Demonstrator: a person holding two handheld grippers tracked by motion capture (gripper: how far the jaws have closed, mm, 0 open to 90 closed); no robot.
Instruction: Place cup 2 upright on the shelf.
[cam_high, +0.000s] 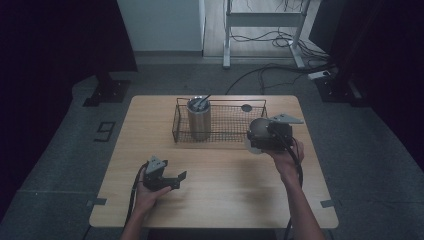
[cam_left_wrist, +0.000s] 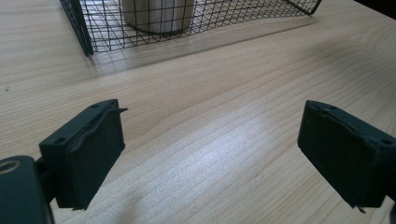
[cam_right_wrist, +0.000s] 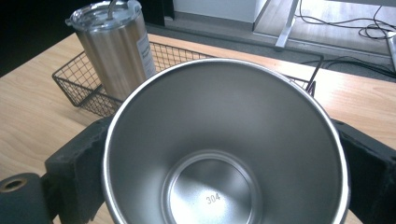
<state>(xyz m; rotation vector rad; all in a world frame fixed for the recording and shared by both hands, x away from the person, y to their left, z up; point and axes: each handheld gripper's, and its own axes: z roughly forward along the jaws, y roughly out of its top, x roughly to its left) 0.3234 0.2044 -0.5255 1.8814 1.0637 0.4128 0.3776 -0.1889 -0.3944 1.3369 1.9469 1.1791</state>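
Observation:
My right gripper (cam_high: 257, 137) is shut on a bare steel cup (cam_high: 260, 128), held just above the table off the right end of a wire basket (cam_high: 220, 139). In the right gripper view the cup's open mouth (cam_right_wrist: 219, 116) faces the camera, with the black pads (cam_right_wrist: 77, 168) pressed on both sides of its wall. A lidded steel tumbler (cam_high: 199, 120) with a straw stands upright in the basket's left part (cam_right_wrist: 119, 56). My left gripper (cam_high: 179, 180) rests low over the front left of the table, open, with bare wood between its jaws (cam_left_wrist: 212, 112).
A small dark disc (cam_high: 246, 107) lies on the wooden table (cam_high: 225, 200) behind the basket's right end. Behind the table, a desk frame (cam_high: 262, 20) and loose cables (cam_high: 280, 40) sit on the floor.

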